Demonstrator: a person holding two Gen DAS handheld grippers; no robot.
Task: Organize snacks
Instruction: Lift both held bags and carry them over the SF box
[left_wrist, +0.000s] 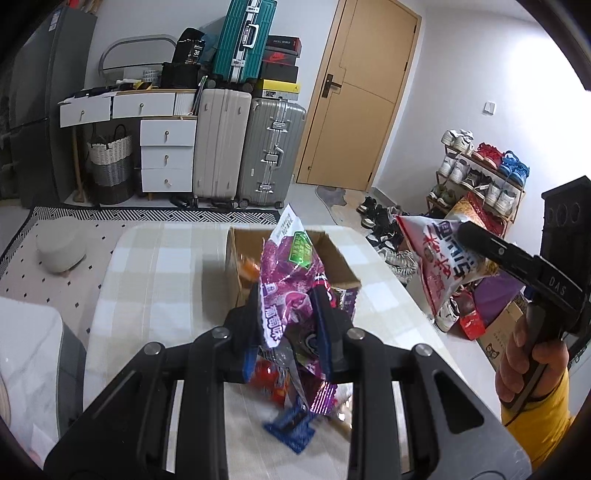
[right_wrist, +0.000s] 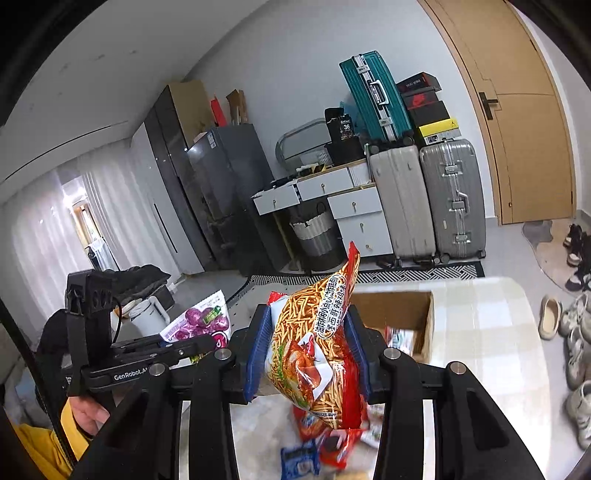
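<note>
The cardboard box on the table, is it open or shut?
Open. The cardboard box has no flaps over its top, and snack packets show inside against its brown walls.

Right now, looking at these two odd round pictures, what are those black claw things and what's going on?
They are hand-held grippers, one in each of a person's hands, each with a fisheye camera looking along its fingers. The left camera shows the left gripper shut on a purple snack bag. The right camera shows the right gripper shut on an orange noodle-snack bag. Both are lifted above a checked table, where an open cardboard box stands and more snack packets lie loose.
</note>
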